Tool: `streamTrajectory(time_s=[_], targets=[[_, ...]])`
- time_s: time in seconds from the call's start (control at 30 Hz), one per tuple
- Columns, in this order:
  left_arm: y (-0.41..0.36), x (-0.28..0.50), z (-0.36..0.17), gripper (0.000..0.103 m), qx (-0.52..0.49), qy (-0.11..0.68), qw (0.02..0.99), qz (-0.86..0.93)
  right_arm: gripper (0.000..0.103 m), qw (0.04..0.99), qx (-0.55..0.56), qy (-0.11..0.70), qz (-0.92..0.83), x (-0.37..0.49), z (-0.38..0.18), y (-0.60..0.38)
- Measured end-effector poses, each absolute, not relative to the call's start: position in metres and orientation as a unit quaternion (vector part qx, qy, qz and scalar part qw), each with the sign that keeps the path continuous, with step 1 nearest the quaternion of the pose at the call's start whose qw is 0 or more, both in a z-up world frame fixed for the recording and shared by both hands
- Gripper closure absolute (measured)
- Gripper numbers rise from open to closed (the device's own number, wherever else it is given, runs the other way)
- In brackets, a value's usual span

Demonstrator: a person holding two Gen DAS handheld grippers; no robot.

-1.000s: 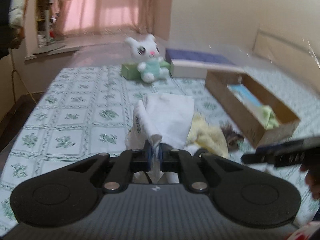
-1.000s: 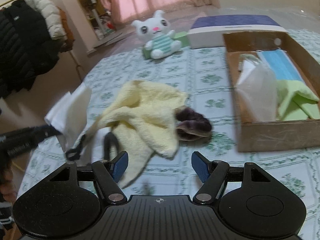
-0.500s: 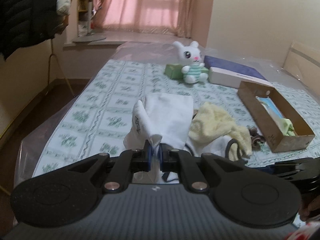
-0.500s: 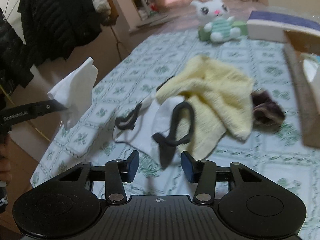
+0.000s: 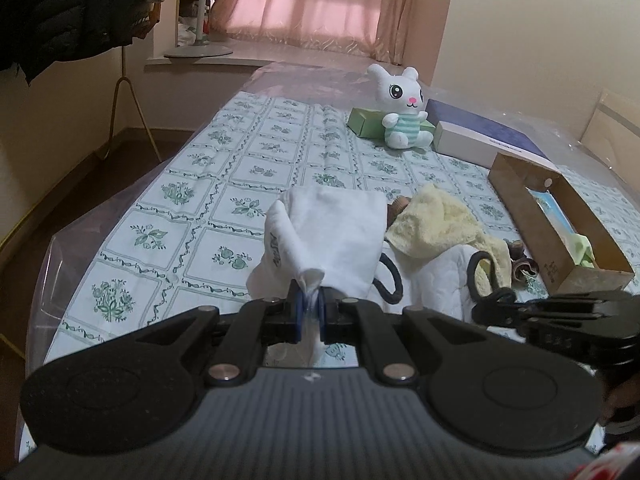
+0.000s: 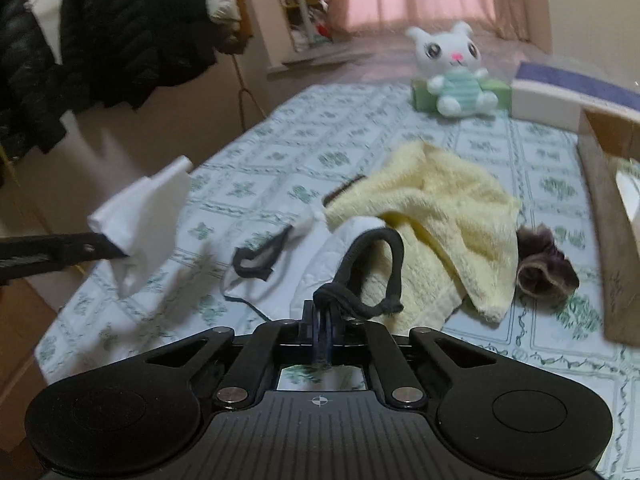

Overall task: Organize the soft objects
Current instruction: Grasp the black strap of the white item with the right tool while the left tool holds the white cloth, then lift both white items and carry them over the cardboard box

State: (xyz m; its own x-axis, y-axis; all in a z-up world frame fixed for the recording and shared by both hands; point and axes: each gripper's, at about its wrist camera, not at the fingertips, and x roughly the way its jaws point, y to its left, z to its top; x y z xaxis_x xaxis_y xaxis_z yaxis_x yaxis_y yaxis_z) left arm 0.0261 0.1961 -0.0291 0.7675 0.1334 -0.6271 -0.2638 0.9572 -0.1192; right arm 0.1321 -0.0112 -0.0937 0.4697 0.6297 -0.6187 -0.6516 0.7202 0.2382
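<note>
Two grippers: left gripper (image 5: 310, 312) clamped narrow on one folded white cloth (image 5: 332, 236) lifted left of the fluffy yellow towel (image 6: 440, 208); right gripper (image 6: 325, 314) pinched tight on one black elastic strap (image 6: 360, 276) of the white quilted pad (image 6: 316, 276) tucked under that towel. One brown fuzzy scrunchie (image 6: 544, 268) just right of the towel. Seen from the left wrist only: inside of one open cardboard box (image 5: 560, 224). Beyond the towel, one white plush rabbit (image 5: 402, 108). Bare floral tablecloth (image 5: 224, 200) left of the towel.

towel (image 6: 432, 200): fluffy cloth | box (image 5: 568, 240): matt cardboard | strap (image 6: 372, 264): black fabric
</note>
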Motion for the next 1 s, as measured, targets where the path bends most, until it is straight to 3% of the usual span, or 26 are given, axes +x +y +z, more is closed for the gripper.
streamTrajectory(time_s=[0.5,1.0], targets=[[0.159,0.018,0.000,0.096,-0.080,0.314,0.943,0.075,0.100,0.869,0.009,0.284,0.406,0.092,-0.022,-0.065],[0.056,0.074,0.030,0.096,-0.038,0.299,0.952,-0.046,0.100,0.909,0.041,0.228,0.348,0.083,0.039,-0.175]])
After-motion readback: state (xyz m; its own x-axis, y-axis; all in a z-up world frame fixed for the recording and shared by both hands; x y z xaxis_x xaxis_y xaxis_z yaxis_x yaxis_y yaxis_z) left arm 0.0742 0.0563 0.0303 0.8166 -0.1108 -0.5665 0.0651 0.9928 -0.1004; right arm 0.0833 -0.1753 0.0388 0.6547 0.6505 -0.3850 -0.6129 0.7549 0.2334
